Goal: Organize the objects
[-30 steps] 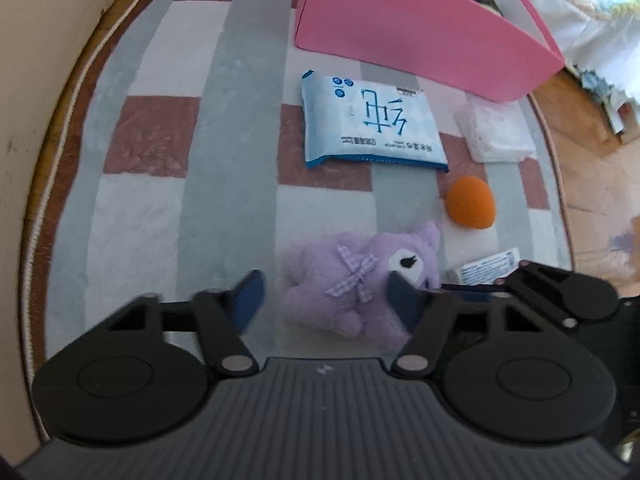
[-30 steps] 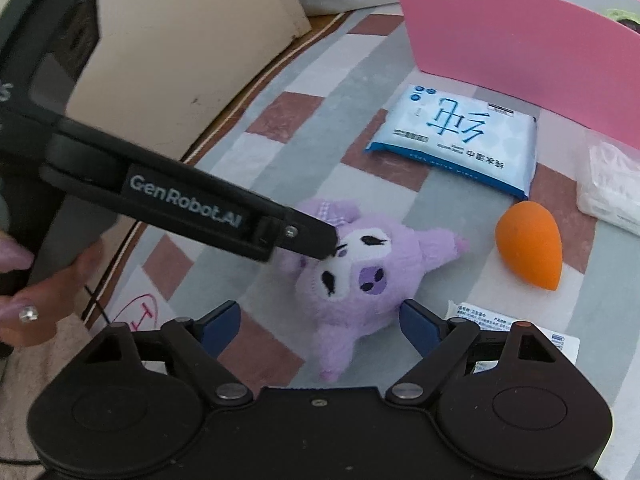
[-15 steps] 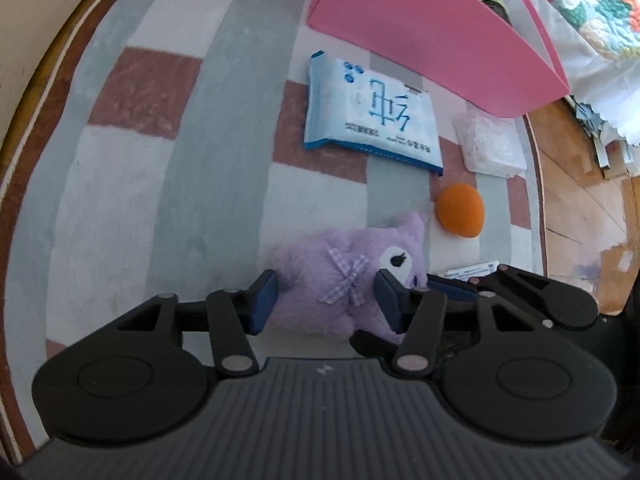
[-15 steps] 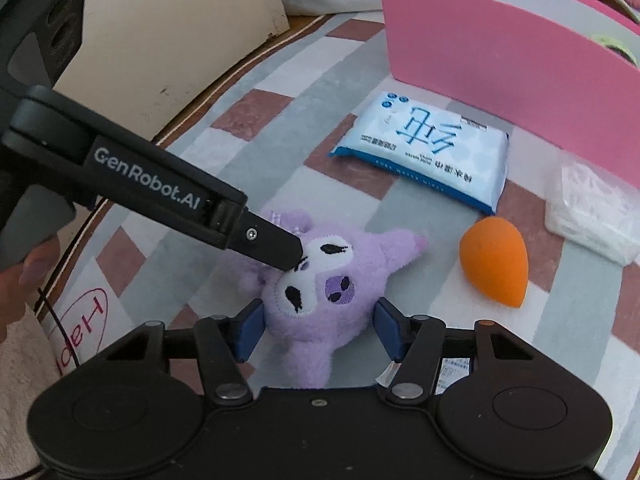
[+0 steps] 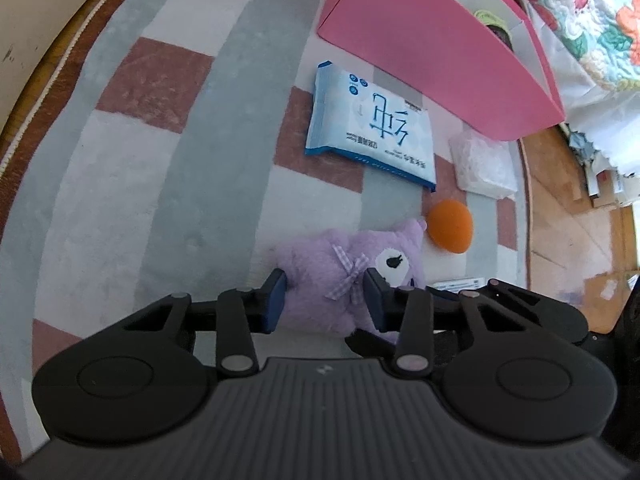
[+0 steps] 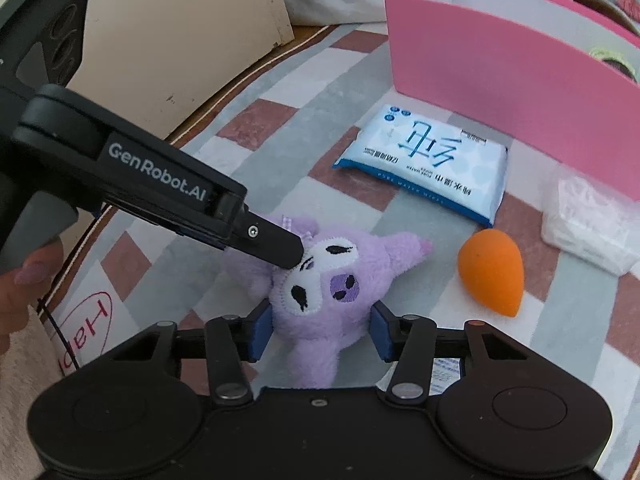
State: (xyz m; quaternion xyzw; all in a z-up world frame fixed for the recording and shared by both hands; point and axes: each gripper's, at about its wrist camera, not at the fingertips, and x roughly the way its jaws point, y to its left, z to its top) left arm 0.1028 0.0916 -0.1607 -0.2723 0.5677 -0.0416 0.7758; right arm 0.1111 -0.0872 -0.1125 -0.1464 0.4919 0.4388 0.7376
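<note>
The jaws of both hand-held grippers, wide apart a second ago, are now being closed: the left hand-held gripper [image 5: 325, 298] and right hand-held gripper [image 6: 318, 330] are pressed against the soft purple plush toy [image 6: 320, 292], whose body is squeezed narrower.

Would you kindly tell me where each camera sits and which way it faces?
Left wrist: behind the left claw, angled down at the rug; its jaws are closing around the purple plush.
Right wrist: behind the right claw, jaws closing around the plush's head; left claw and fingers visible.
Shared: plush, wipes pack, orange sponge, pink box.
</note>
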